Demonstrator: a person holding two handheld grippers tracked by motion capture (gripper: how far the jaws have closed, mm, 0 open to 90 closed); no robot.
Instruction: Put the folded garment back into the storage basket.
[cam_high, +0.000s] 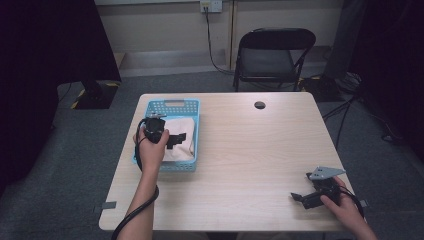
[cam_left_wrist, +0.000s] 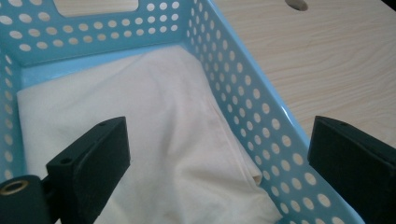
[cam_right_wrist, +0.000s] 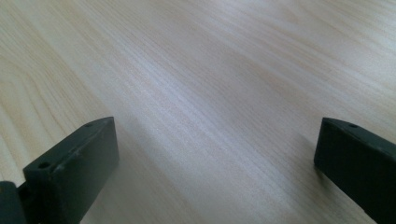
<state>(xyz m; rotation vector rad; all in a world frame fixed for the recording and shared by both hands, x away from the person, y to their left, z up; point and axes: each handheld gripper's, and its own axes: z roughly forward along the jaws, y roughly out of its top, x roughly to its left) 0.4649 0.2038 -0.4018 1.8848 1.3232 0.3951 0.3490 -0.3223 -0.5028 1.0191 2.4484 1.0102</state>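
Cream cloth lies loosely folded inside the blue perforated basket, filling most of the floor, one folded edge bunched against the basket's right wall. In the high view the cloth sits wholly within the basket, nothing hanging over the rim.

Left gripper hovers over the basket, jaws spread wide, holding nothing. In the left gripper view one jaw stands above the cloth and the other stands outside the basket wall, over the table; no contact with the fabric that I can see.

Right gripper is well apart, at the near right corner of the table, jaws spread, with bare wood between them in the right gripper view.

Judgement: the cloth is in the basket and free of both grippers. Either the placing is finished and the left hand is clear of it, or a pick-up is about to start; the pictures cannot settle which. If placing, only withdrawal is left. If picking, a descent and a pinch on the bunched fold are left.

Beyond the table: a black folding chair on grey floor.
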